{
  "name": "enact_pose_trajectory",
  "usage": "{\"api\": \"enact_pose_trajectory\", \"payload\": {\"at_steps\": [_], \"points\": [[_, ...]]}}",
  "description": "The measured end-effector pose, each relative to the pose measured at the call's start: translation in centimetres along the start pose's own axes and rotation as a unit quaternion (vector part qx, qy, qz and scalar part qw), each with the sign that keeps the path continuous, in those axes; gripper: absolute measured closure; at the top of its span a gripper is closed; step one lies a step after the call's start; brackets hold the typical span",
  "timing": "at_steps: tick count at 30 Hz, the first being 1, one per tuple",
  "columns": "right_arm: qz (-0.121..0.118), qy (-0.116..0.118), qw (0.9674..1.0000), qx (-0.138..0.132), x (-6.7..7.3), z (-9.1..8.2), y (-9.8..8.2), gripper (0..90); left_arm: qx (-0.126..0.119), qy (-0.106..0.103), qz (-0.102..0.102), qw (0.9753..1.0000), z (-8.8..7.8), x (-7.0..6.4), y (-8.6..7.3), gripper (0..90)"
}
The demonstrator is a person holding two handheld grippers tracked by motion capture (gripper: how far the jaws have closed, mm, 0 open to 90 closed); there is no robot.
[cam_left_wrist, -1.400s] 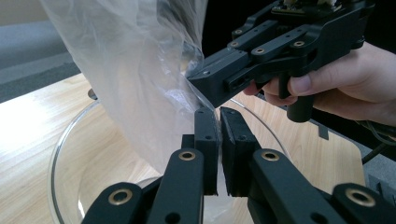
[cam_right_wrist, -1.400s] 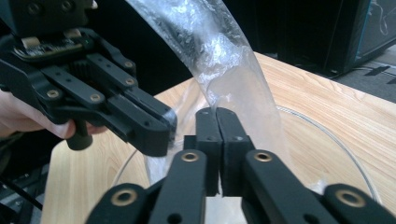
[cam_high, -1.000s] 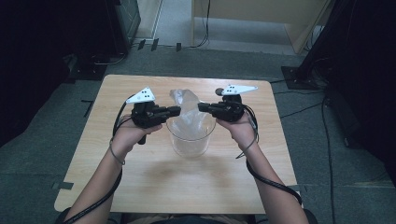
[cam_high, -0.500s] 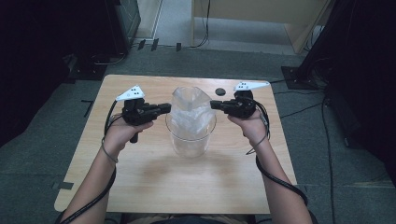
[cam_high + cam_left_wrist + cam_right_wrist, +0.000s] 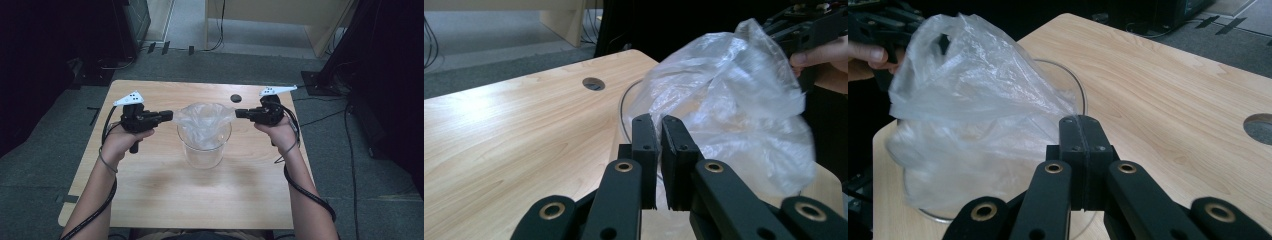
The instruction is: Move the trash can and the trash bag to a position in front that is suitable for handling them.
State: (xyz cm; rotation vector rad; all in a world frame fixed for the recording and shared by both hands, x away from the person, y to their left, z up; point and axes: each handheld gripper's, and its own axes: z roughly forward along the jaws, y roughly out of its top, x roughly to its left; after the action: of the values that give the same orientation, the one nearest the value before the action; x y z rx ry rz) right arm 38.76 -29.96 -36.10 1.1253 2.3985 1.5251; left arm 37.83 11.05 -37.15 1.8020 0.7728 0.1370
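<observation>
A clear glass beaker (image 5: 204, 152) stands at the middle of the wooden table (image 5: 200, 200). A thin clear plastic bag (image 5: 204, 122) sits in its mouth, stretched wide between the two grippers. My left gripper (image 5: 170, 116) is level at the bag's left edge, its jaws (image 5: 656, 120) almost together on the film. On the bag's right corner my right gripper (image 5: 238, 113) is shut, and in the right gripper view the film runs straight into the closed jaws (image 5: 1080, 120). The bag (image 5: 724, 90) billows above the beaker rim (image 5: 1075, 85).
A round cable hole (image 5: 235, 97) lies in the tabletop behind the beaker. Cables trail from both grippers along the forearms. Dark equipment stands (image 5: 340, 65) and a light wooden cabinet (image 5: 270, 25) are on the floor beyond the table's far edge.
Both hands have moved apart, the left one leftward and the right one rightward. The bag, bunched upright before, is now spread wide over the beaker.
</observation>
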Motion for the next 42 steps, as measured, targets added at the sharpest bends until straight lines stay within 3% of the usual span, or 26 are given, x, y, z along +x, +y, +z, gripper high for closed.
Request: {"api": "enact_pose_trajectory", "payload": {"at_steps": [9,12,16,20,23,28,35,42], "points": [[0.002,-0.025,0.9997,0.006,-0.7,-1.3,-0.1,90.0,0.015,0.017,0.000,0.9997,-0.4,0.8,-0.4,86.2],[-0.012,-0.055,0.9983,0.017,-0.7,-1.6,0.0,90.0,0.019,0.024,0.001,0.9995,-0.7,1.1,-0.5,86.8],[-0.026,-0.066,0.9972,0.023,-0.5,-1.8,0.1,90.0,0.019,0.024,0.003,0.9995,-0.7,1.0,-0.5,85.7],[-0.026,-0.029,0.9992,0.007,-0.2,-1.5,0.2,82.7,0.018,0.010,0.014,0.9997,-0.4,0.6,-0.4,79.4],[-0.042,-0.027,0.9987,0.013,0.0,-1.2,0.2,76.0,0.014,0.007,0.020,0.9997,-0.3,0.4,-0.3,74.8],[-0.054,-0.018,0.9984,-0.002,0.3,-1.1,0.4,62.1,0.002,0.001,0.024,0.9997,-0.4,0.2,-0.1,68.5],[-0.074,-0.010,0.9969,-0.022,0.9,-0.9,0.8,54.6,-0.011,-0.002,0.041,0.9991,-0.2,-0.3,0.2,59.6],[-0.089,-0.011,0.9955,-0.033,1.2,-0.5,0.8,51.7,-0.013,-0.002,0.056,0.9983,0.4,-0.5,0.7,56.9]]}}
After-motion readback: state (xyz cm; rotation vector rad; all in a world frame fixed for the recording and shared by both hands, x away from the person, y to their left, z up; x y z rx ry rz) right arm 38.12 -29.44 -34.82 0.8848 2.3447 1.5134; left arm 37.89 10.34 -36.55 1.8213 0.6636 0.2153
